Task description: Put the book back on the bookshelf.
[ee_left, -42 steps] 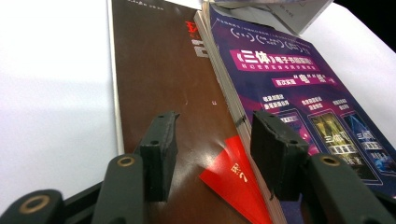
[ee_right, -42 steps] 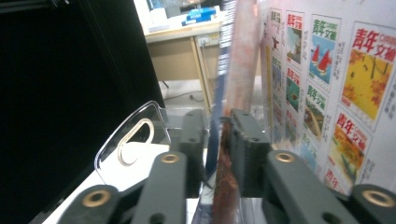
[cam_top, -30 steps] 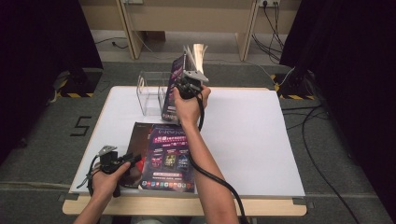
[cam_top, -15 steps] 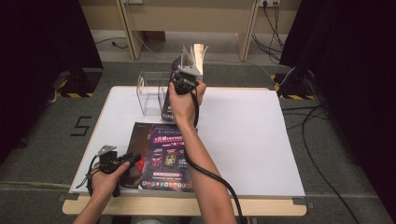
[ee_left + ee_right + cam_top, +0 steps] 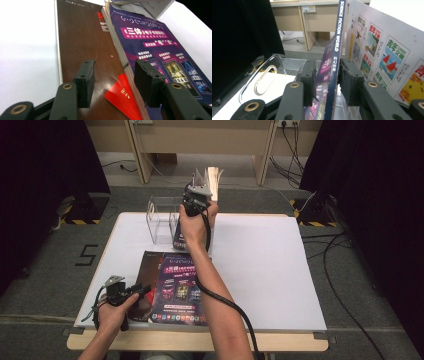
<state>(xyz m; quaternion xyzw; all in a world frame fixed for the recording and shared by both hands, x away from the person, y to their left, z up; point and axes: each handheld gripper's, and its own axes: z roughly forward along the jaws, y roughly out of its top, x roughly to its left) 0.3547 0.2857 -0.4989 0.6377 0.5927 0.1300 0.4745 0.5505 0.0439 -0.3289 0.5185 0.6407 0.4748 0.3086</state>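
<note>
- Between the earlier frames and this one, very little had shifted: the right gripper had edged slightly along the far side of the table with its magazine, while the left gripper had kept its place.
- Seen along its own jaws, the right gripper was clamped on the spine of an upright magazine, lettered "SCIENCE FICTION WORLD".
- That magazine stood on edge just beside the clear acrylic holder, partly inside its right end, as far as I could tell.
- A second magazine with illustrated covers on its back leaned right behind it.
- The left gripper was released, hovering over the seam between a brown book and a purple magazine, both lying flat well nearer the person than the holder.
- I judged the step in hand to be filing the held magazine upright in the holder.
- The next move called for lowering it squarely between the holder's walls before letting go, lest it topple.
</note>
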